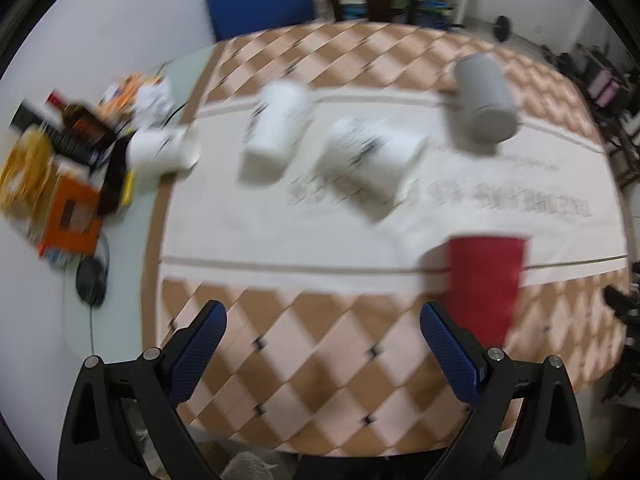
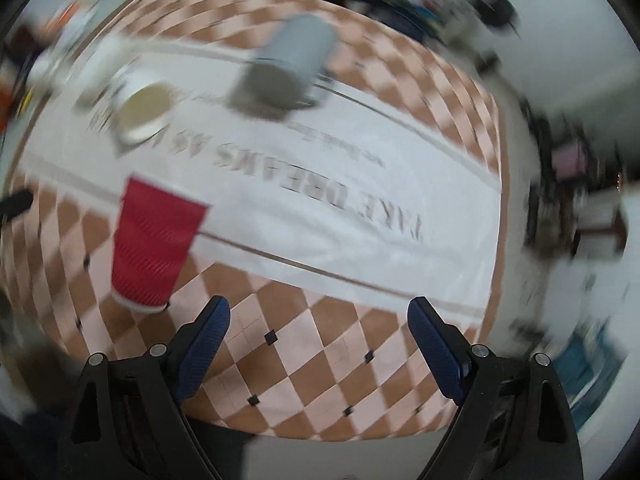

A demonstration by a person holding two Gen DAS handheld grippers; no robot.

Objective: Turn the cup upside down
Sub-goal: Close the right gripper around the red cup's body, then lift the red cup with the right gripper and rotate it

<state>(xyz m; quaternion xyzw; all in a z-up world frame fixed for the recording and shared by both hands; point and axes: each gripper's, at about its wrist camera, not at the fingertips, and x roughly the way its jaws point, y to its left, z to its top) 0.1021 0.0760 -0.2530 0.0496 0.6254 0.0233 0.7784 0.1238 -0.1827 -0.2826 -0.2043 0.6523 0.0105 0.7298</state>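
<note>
A red ribbed paper cup (image 1: 486, 284) stands on the checkered tablecloth, wide end away from me; it also shows in the right wrist view (image 2: 154, 240). A grey cup (image 1: 486, 98) (image 2: 286, 70) stands further back. Three white cups sit in the left wrist view (image 1: 276, 126) (image 1: 376, 156) (image 1: 162, 150); the last lies on its side. One white cup shows its open inside in the right wrist view (image 2: 144, 108). My left gripper (image 1: 322, 320) is open and empty, left of the red cup. My right gripper (image 2: 318, 316) is open and empty, right of it. Both views are blurred.
A tablecloth (image 2: 320, 208) with a white printed band covers the table. Bottles, boxes and packets (image 1: 64, 152) crowd the left table edge, with a black mouse (image 1: 92, 280) near them. A blue chair (image 1: 262, 2) stands behind the table.
</note>
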